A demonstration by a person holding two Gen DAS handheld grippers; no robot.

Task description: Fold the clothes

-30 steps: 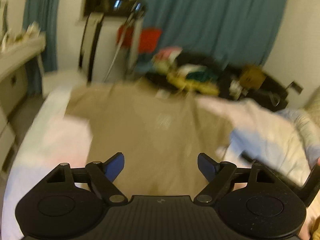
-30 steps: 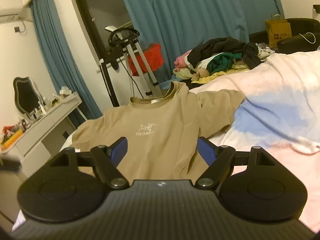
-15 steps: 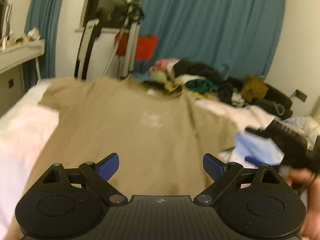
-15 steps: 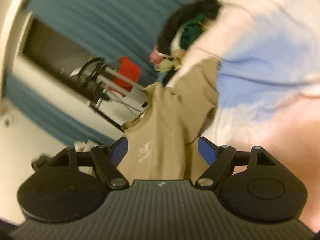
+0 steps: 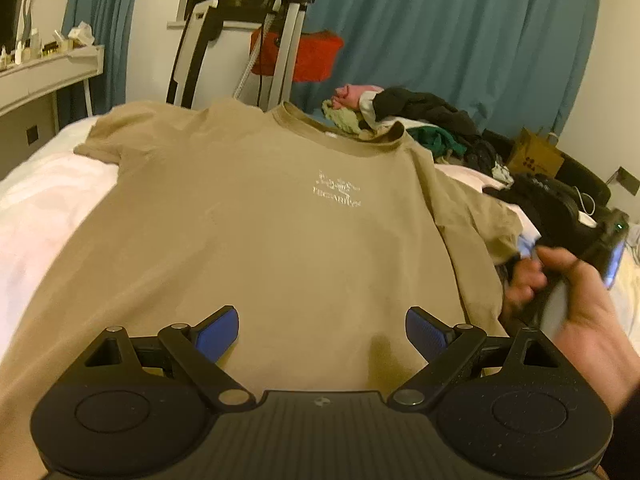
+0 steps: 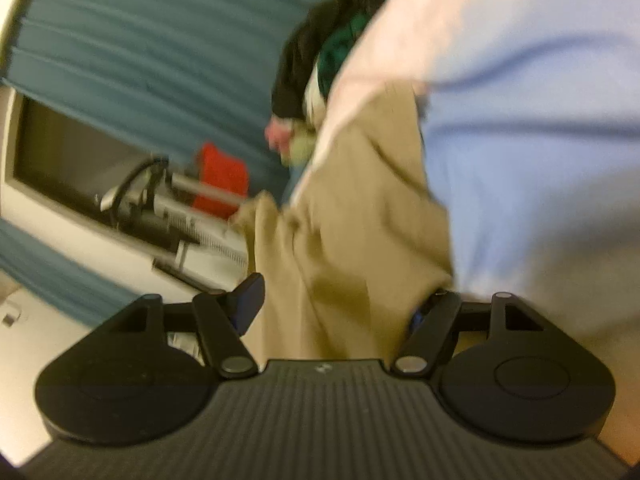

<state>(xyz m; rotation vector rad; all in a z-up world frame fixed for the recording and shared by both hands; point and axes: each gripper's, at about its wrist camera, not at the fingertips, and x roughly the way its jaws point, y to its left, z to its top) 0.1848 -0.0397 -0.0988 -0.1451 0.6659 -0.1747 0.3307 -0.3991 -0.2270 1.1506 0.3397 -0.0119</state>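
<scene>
tan t-shirt (image 5: pixel 280 240) lies flat on the bed (image 5: pixel 36 200), a clothes heap (image 5: pixel 416 120) behind its collar. left gripper (image 5: pixel 322 330) jaws open; right gripper (image 6: pixel 336 304) jaws, just closing, straddle the shirt's sleeve.

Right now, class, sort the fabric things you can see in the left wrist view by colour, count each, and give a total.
Tan: 1, the t-shirt laid flat on the bed.
Teal: 2, the wide curtain and the narrow curtain.
Red: 1, the red cloth by the stand.
Mixed colours: 1, the clothes heap.
Total: 5.
</scene>
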